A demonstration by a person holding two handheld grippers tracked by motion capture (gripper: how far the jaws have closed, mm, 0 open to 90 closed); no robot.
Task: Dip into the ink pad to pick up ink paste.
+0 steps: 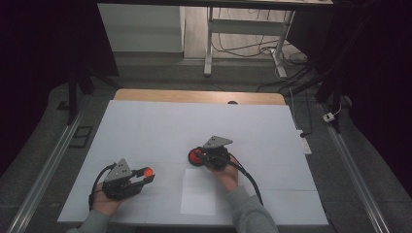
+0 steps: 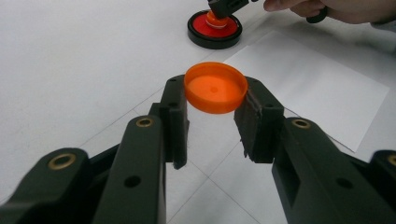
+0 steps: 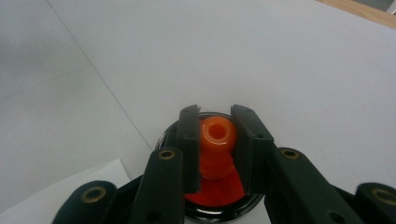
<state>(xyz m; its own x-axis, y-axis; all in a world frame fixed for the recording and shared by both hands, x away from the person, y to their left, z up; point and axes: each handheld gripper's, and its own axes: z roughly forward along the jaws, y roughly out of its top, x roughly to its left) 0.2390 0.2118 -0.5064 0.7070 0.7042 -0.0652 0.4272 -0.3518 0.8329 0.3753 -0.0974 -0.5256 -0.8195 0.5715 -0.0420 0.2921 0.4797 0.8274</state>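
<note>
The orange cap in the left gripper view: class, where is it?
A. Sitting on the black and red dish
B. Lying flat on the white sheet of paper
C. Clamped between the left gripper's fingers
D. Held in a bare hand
C: the orange cap sits pinched between the left gripper's two black fingers, lifted off the table.

1. The surface (image 1: 145,126) is covered in white, with a bare wooden strip (image 1: 194,95) along its far edge.
2. A sheet of white paper (image 1: 199,191) lies near the near edge, about midway.
3. A black dish with a red inside (image 1: 196,157) rests near the middle, just beyond the paper.
</note>
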